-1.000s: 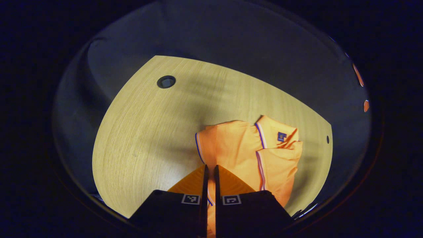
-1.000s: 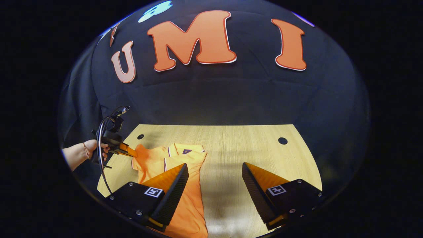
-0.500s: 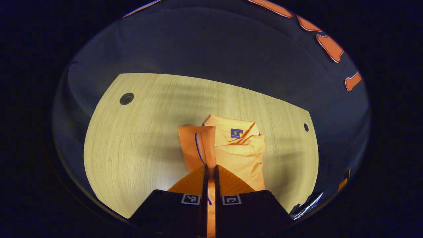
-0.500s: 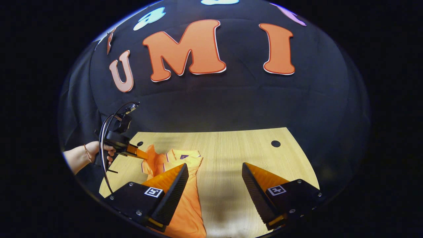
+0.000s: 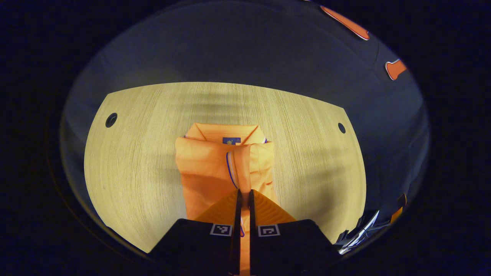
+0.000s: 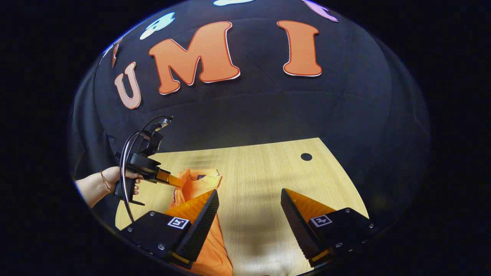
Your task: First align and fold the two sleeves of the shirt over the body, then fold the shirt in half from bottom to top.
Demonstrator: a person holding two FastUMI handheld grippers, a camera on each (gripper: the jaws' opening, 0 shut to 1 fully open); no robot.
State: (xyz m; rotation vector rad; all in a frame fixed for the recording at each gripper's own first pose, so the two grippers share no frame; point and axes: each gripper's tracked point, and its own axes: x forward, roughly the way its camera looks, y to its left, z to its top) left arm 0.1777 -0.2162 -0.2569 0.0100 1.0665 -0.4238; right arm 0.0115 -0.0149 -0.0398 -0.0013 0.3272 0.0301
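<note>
Swung across over the shirt [image 5: 226, 172] now, left tongs [image 5: 244, 195] pinching the sleeve [image 5: 239, 168], seemingly mid sleeve-fold, next lay it flat and release, right tongs [image 6: 249, 207] gaping idle above the worktop [image 6: 261, 172].

Your colours: orange shirt on pale wood.
Your shirt [image 5: 207, 172] is plain bright orange; its sleeve [image 5: 238, 165] cuff carries a thin blue stripe beside a white one, and a small dark blue label [image 5: 231, 140] with a tiny yellow mark sits inside the collar [image 5: 224, 132]. Your table [image 5: 145, 153] is light yellowish wood with fine straight grain, and near each far corner it has a round black hole [image 5: 111, 120]. Each gripper body you hold is black, with small black-and-white square-pattern tags [image 6: 179, 222]. The wall [image 6: 249, 111] is black cloth. A thin reddish band [image 6: 102, 177] circles your wrist.
</note>
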